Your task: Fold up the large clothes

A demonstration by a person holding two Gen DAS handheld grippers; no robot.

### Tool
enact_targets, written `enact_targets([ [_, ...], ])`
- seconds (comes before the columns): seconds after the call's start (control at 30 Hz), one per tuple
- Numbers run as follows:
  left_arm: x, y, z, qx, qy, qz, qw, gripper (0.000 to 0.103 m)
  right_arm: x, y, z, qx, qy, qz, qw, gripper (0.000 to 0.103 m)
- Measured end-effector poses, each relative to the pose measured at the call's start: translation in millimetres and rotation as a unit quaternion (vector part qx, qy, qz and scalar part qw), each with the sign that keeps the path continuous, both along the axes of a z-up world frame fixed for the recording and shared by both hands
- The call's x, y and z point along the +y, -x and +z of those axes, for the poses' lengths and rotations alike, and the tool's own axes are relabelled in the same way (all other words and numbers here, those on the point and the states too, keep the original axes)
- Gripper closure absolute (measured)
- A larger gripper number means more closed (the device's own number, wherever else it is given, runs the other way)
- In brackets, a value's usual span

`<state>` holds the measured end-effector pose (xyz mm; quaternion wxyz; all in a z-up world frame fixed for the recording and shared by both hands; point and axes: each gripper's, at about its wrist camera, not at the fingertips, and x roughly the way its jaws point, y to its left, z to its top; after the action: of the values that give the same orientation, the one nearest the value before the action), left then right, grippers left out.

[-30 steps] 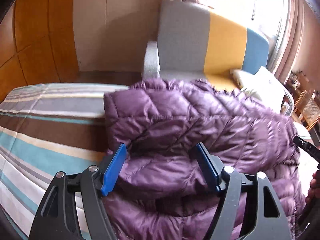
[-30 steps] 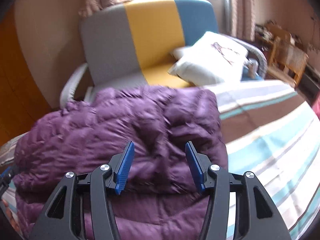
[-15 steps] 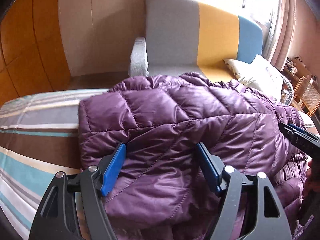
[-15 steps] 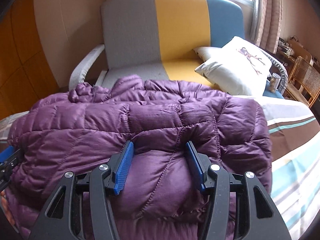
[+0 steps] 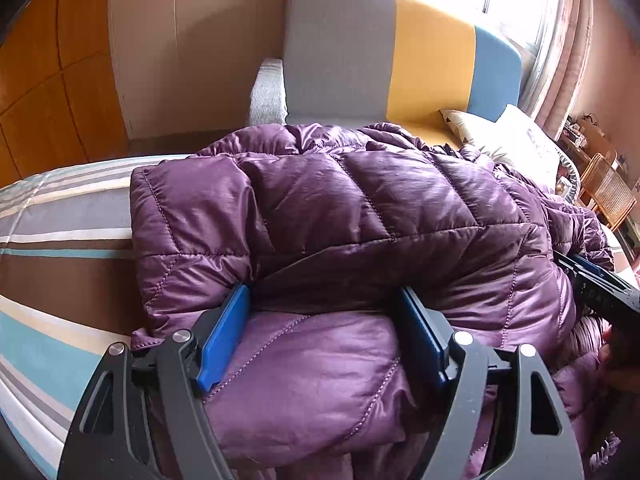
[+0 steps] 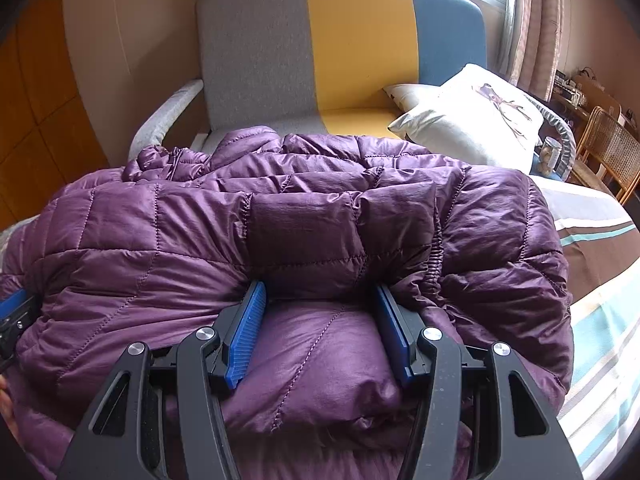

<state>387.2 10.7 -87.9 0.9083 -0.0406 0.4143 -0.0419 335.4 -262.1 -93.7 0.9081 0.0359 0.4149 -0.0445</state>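
A purple quilted down jacket [image 5: 360, 216] lies bunched on a striped bed [image 5: 60, 240]; it also shows in the right wrist view [image 6: 304, 224]. My left gripper [image 5: 326, 296] is open, its blue fingers pushed under a folded layer at the jacket's left part, with puffy fabric bulging between them. My right gripper [image 6: 320, 290] is open in the same way at the jacket's right part. The fingertips of both are hidden under the upper layer. The right gripper shows at the right edge of the left wrist view [image 5: 600, 284].
A grey, yellow and blue sofa [image 6: 340, 48] stands just beyond the bed, with white cushions [image 6: 472, 120] on it. A glass jar [image 6: 550, 156] and wicker chair [image 6: 612, 152] are at the far right. Wooden wall panels [image 5: 48, 80] are on the left.
Both grippers have moved forward and pushed in under the jacket's upper layer. The jacket now fills more of both views and is folded higher toward the sofa.
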Motion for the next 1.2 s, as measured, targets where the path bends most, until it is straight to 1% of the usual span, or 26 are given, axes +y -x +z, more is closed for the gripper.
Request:
enact_targets([
  [0.27, 4.8, 0.7, -2.5, -0.001, 0.007, -0.002, 1.0000, 0.028, 0.8, 1.2, -1.0, -0.004, 0.000, 0.000, 1.000, 0.047],
  [0.37, 5.1, 0.0, -2.2, 0.000, 0.003, -0.002, 1.0000, 0.027, 1.5, -0.3, 0.6, 0.001, 0.007, 0.001, 1.000, 0.047],
  [0.43, 7.5, 2.4, 2.3, 0.002, 0.006, -0.002, 1.0000, 0.026, 0.4, -0.1, 5.9, 0.006, 0.003, 0.002, 1.000, 0.043],
  [0.5, 10.9, 8.3, 9.2, 0.004, 0.002, 0.002, 1.0000, 0.025, 0.4, 3.9, 14.5, 0.011, -0.009, 0.011, 1.000, 0.030],
  [0.57, 18.1, 22.4, 18.3, -0.001, 0.005, 0.012, 0.9999, 0.024, -5.3, 14.6, 25.9, 0.008, -0.022, 0.009, 1.000, 0.027],
  [0.67, 31.3, 48.7, 29.6, -0.007, 0.021, 0.022, 0.9995, 0.023, -15.8, 31.5, 34.9, 0.010, -0.044, 0.007, 0.999, 0.024],
  [0.77, 40.4, 81.5, 34.7, -0.007, 0.029, 0.015, 0.9995, 0.023, -26.5, 54.6, 38.4, 0.021, -0.044, 0.010, 0.999, 0.024],
  [0.83, 44.6, 103.9, 35.9, -0.007, 0.021, 0.012, 0.9997, 0.023, -35.1, 69.0, 37.6, 0.030, -0.050, 0.009, 0.998, 0.024],
  [0.87, 49.2, 118.1, 35.0, -0.003, 0.029, 0.009, 0.9995, 0.023, -43.4, 80.9, 35.7, 0.040, -0.055, 0.006, 0.998, 0.024],
  [0.93, 54.7, 138.4, 32.6, 0.003, 0.030, 0.011, 0.9995, 0.024, -55.6, 100.9, 31.1, 0.056, -0.055, 0.001, 0.997, 0.024],
  [1.0, 61.3, 158.4, 30.2, 0.009, 0.038, 0.009, 0.9992, 0.024, -66.2, 119.7, 26.5, 0.069, -0.059, 0.001, 0.996, 0.024],
  [1.13, 71.1, 189.8, 21.0, 0.023, 0.041, 0.005, 0.9989, 0.027, -80.0, 167.8, 15.7, 0.101, -0.061, 0.014, 0.993, 0.024],
  [1.2, 75.8, 207.2, 16.4, 0.028, 0.046, 0.005, 0.9985, 0.028, -84.9, 187.2, 12.1, 0.108, -0.067, 0.023, 0.992, 0.027],
])
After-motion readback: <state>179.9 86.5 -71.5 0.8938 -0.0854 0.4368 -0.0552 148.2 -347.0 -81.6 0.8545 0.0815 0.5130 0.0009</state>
